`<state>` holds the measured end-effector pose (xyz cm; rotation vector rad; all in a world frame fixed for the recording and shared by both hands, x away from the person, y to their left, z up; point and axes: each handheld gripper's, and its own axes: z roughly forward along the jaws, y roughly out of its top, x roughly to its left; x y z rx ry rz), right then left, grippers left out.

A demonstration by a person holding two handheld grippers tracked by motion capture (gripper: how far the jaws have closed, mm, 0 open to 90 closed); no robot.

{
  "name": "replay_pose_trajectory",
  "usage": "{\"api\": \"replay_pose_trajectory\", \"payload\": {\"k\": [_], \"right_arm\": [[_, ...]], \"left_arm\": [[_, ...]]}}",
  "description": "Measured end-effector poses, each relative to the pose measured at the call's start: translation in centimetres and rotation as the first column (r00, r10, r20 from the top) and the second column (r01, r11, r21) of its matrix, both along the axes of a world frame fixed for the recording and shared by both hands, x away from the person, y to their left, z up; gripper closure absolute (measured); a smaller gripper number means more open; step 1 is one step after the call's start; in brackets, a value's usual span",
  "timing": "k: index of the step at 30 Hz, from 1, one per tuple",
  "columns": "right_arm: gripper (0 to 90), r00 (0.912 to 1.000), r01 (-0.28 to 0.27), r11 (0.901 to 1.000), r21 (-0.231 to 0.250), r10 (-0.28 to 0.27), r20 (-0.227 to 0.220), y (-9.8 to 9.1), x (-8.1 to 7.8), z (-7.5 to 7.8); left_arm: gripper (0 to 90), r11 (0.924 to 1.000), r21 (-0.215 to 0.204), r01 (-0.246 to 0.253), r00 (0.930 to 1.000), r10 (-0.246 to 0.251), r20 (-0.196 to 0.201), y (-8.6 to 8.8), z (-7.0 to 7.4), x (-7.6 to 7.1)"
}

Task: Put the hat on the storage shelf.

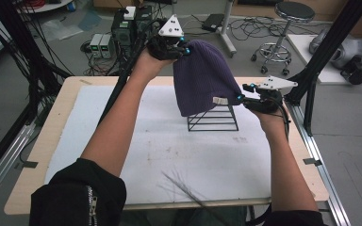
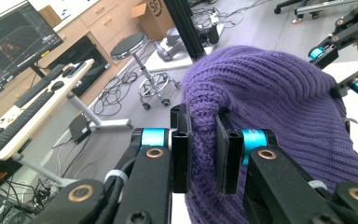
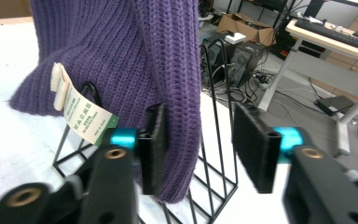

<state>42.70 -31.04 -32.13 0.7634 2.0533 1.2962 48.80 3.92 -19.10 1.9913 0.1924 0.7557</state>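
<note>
Above the white bench (image 1: 122, 155), a purple beanie (image 1: 200, 77) hangs crown-up over a wire rack (image 1: 213, 120); left gripper (image 1: 181, 51) clamps its crown, right gripper (image 1: 242, 100) stands apart beside its hem.

Dim, even room light from overhead; soft shadows on the table (image 1: 66, 101). The right gripper view is blurred near its bottom edge; the high view is grainy.

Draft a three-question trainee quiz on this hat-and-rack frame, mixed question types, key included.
1. True or false: the left gripper pinches the top of the purple knit hat.
2. What does the hat sit over: A wire rack, B a bowl, C a box?
3. Does the right gripper clamp the hat's edge?

Key: 1 true. 2 A. 3 No, its jaws stand apart, with only one pad against the knit.
</note>
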Motion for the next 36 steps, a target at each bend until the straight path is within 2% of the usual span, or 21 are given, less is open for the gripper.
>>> {"api": "replay_pose_trajectory", "payload": {"k": [1, 4, 5, 7, 8, 9, 10, 11, 12, 13, 15, 18, 19, 20, 23, 24, 25, 28, 30, 36], "right_arm": [[44.9, 0.9999, 0.001, 1.0000, 0.010, -0.001, -0.015, -0.1, 0.0, 0.0], [42.6, 0.9997, -0.005, 0.9998, 0.017, 0.005, -0.022, -0.4, -0.2, 0.0], [40.3, 0.9984, -0.024, 0.9989, 0.040, 0.026, -0.050, -0.8, -0.1, -0.2], [40.3, 0.9976, -0.029, 0.9982, 0.052, 0.032, -0.062, -0.9, -0.1, -0.5], [40.9, 0.9954, -0.038, 0.9982, 0.047, 0.042, -0.086, -0.8, 0.1, -0.9], [46.1, 0.9901, -0.068, 0.9971, 0.035, 0.072, -0.120, -0.5, 0.5, -1.4], [46.1, 0.9901, -0.068, 0.9971, 0.035, 0.072, -0.120, -0.5, 0.5, -1.4], [50.8, 0.9878, -0.088, 0.9957, 0.028, 0.091, -0.126, -0.1, 0.8, -1.7], [71.0, 0.9819, -0.123, 0.9925, 0.002, 0.122, -0.146, 0.6, 0.9, -1.9], [84.5, 0.9798, -0.163, 0.9826, -0.088, 0.151, -0.131, 1.8, 0.8, -2.0], [85.6, 0.9784, -0.176, 0.9789, -0.104, 0.163, -0.128, 2.1, 0.7, -2.0], [86.1, 0.9834, -0.154, 0.9816, -0.112, 0.141, -0.114, 1.5, 0.6, -1.8], [86.0, 0.9896, -0.116, 0.9891, -0.091, 0.107, -0.096, 0.5, 0.3, -1.5], [86.0, 0.9896, -0.116, 0.9891, -0.091, 0.107, -0.096, 0.5, 0.3, -1.5], [86.0, 0.9932, -0.074, 0.9948, -0.070, 0.067, -0.095, -1.6, -0.3, -1.1], [86.0, 0.9932, -0.074, 0.9948, -0.070, 0.067, -0.095, -1.6, -0.3, -1.1], [86.0, 0.9937, -0.055, 0.9959, -0.071, 0.048, -0.102, -2.5, -0.5, -1.6], [86.0, 0.9933, -0.031, 0.9968, -0.074, 0.022, -0.114, -3.3, -0.7, -2.3], [86.0, 0.9894, 0.008, 0.9977, -0.067, -0.018, -0.144, -4.3, -0.7, -3.8], [86.0, 0.9799, 0.055, 0.9954, -0.079, -0.069, -0.188, -5.6, -1.0, -5.6]], "left_arm": [[79.2, 1.0000, -0.002, -0.001, 1.0000, 0.001, 0.004, 0.0, 0.0, 0.0], [79.2, 1.0000, 0.004, -0.004, 0.9999, 0.004, 0.012, 0.0, 0.1, 0.0], [79.3, 1.0000, 0.004, -0.005, 0.9999, 0.005, 0.012, 0.0, 0.2, 0.0], [79.3, 1.0000, 0.001, -0.007, 0.9999, 0.007, 0.014, 0.1, 0.3, 0.0], [79.2, 1.0000, 0.000, -0.008, 0.9999, 0.008, 0.014, 0.1, 0.3, 0.0], [79.2, 1.0000, -0.002, -0.008, 0.9998, 0.008, 0.017, 0.1, 0.3, 0.0], [79.2, 1.0000, -0.003, -0.005, 0.9999, 0.005, 0.014, 0.1, 0.3, 0.0], [79.3, 1.0000, 0.001, -0.006, 0.9998, 0.006, 0.017, 0.0, 0.3, -0.1], [79.2, 1.0000, 0.003, -0.006, 0.9998, 0.006, 0.016, 0.0, 0.3, -0.1], [79.3, 1.0000, 0.004, -0.007, 0.9999, 0.007, 0.014, 0.0, 0.3, -0.2], [79.2, 1.0000, 0.003, -0.006, 0.9999, 0.006, 0.016, -0.1, 0.1, -0.2], [79.2, 1.0000, 0.003, 0.003, 0.9999, -0.003, 0.010, -0.1, 0.0, -0.3], [79.2, 1.0000, -0.005, 0.006, 1.0000, -0.006, 0.005, -0.2, 0.0, -0.4], [79.2, 0.9999, -0.005, 0.009, 0.9999, -0.009, 0.008, -0.3, 0.0, -0.4], [79.2, 0.9996, -0.012, 0.027, 0.9996, -0.027, -0.005, -0.6, -0.1, -0.6], [79.2, 0.9992, -0.018, 0.035, 0.9993, -0.035, -0.012, -0.8, -0.1, -0.7], [79.1, 0.9988, -0.008, 0.048, 0.9987, -0.048, -0.013, -1.1, -0.2, -0.8], [79.1, 0.9969, 0.021, 0.076, 0.9971, -0.076, -0.011, -2.3, -0.6, -1.2], [78.9, 0.9954, 0.040, 0.087, 0.9961, -0.086, -0.021, -3.2, -1.3, -1.2], [78.8, 0.9919, 0.065, 0.109, 0.9934, -0.106, -0.044, -5.2, -2.7, -1.0]]}}
